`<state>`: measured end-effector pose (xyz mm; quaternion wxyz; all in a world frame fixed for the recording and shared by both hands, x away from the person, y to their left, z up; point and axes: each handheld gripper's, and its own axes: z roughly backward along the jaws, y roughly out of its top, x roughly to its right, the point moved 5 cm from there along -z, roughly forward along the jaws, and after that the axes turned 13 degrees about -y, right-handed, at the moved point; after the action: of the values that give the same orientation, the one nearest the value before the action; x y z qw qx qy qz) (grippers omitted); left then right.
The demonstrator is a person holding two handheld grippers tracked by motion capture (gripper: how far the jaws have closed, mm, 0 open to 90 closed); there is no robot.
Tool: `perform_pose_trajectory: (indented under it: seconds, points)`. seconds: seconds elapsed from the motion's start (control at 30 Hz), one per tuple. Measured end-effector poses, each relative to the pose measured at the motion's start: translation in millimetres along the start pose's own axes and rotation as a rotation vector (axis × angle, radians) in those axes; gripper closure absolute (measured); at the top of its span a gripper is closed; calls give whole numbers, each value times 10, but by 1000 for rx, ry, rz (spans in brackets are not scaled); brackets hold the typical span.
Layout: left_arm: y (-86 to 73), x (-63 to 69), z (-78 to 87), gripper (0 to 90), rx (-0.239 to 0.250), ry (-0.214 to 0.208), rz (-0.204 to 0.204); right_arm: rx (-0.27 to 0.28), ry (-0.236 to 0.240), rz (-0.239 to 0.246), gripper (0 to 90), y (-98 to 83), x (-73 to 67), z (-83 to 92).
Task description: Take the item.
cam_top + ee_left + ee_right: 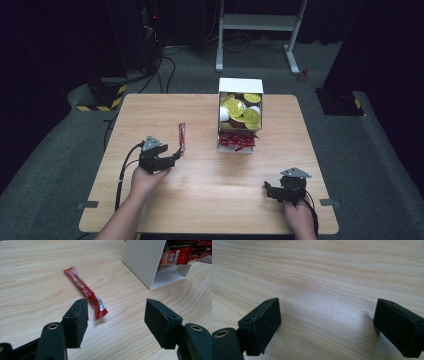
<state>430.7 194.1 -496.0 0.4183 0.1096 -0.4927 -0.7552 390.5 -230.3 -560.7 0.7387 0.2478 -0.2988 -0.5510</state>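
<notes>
Just ahead of the parted left tongs, the red sachet lies flat mid-table, its long axis running toward the far edge, while the right tongs, also parted, sit well apart.

Red stick sachet lies flat on wood table, left of white box, apart from it, near end slightly curled; box open-topped, holding gold-lidded cups, red sachets heaped at front
</notes>
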Motion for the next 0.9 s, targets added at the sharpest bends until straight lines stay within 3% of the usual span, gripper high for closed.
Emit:
perform_pose_trajectory:
  seconds: [0.4, 0.67, 0.77, 0.8, 0.83, 0.87, 0.9]
  points:
    - [-211, -139, 407, 355, 3, 9, 13, 4, 3, 4, 76, -1, 1, 1]
    - [-488, -266, 687, 350, -1, -5, 62, 0, 7, 3, 79, -10, -6, 13]
    - [-652, -276, 754, 341, -39, 17, 34, 6, 9, 15, 80, -14, -5, 17]
    - [-718, -287, 766, 335, -53, 25, 31, 6, 10, 16, 80, -15, -5, 18]
    - [-855, -336, 798, 326, -98, 37, 38, 5, 10, 14, 80, -17, -7, 20]
    - [-855, -336, 798, 323, -98, 37, 38, 5, 10, 14, 80, -17, -7, 20]
    - [-925, -366, 813, 311, -128, 55, 35, 4, 11, 14, 80, -18, -8, 21]
